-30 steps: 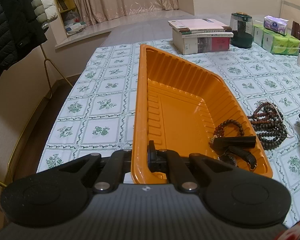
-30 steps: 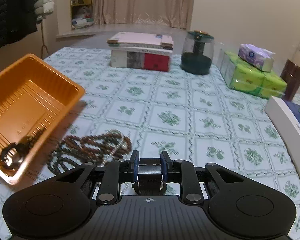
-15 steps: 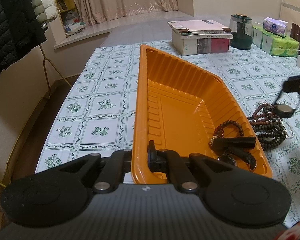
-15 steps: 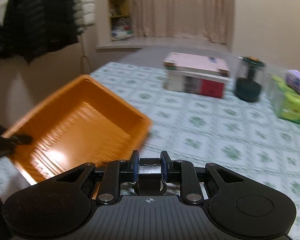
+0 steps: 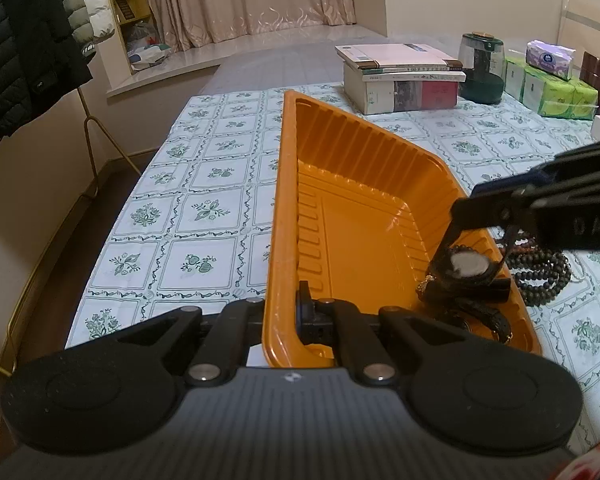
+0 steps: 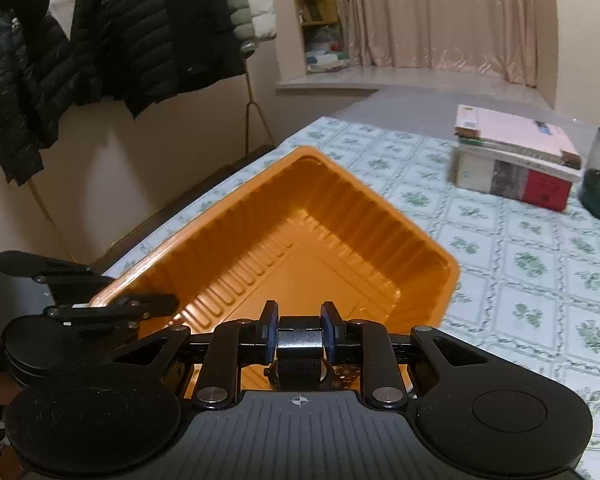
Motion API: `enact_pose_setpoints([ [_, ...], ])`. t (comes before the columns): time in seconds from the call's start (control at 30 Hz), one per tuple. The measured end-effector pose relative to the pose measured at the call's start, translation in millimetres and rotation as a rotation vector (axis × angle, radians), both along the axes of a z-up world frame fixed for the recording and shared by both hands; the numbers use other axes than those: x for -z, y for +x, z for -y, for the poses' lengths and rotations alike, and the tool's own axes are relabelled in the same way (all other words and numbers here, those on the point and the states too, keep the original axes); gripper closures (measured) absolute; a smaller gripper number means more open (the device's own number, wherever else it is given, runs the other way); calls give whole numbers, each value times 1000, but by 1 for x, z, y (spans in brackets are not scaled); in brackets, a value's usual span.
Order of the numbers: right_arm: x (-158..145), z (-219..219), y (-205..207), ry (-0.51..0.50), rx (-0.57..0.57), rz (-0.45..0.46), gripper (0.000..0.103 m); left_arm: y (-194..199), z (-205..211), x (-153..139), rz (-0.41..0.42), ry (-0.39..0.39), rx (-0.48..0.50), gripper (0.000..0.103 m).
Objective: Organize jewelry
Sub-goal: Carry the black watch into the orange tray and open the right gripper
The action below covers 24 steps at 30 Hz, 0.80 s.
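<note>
Moved since a second ago: right hand-held gripper (image 5: 466,216), from above the bare counter (image 5: 204,208) to over the lower right corner of the orange tray (image 5: 278,216). Its jaws are clamped on the strap of a watch (image 5: 466,266), whose pale face hangs just above the dark pieces already in that corner. Left hand-held gripper (image 5: 284,316): unchanged, pinched on the tray's near rim. Bead necklaces (image 5: 544,268): outside, right of tray. Judgement: the watch looks ready for release; the beads remain.
</note>
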State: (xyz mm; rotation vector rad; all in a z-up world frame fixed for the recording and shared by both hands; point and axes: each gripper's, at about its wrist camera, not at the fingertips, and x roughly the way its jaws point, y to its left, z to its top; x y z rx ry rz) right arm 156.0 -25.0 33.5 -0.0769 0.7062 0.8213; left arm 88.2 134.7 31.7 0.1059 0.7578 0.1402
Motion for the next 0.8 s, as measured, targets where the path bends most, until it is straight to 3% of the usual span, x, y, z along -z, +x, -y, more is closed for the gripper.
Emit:
enact_pose_setpoints([
  [0.2,5,8,3,68,0,-45,79,0,-1,1,-1,-5,-2,99],
  [0.27,2,17,4,82,34,-31,54,0,-1,2,-2,-9,-3,99],
  [0.33,0,32,3,89,70,-14,47,0,-1,1,-1,-11,-2,99],
  [0.8,55,185,-13,-17,490,-87,47,0,-1,2,-2,-4,-6,99],
])
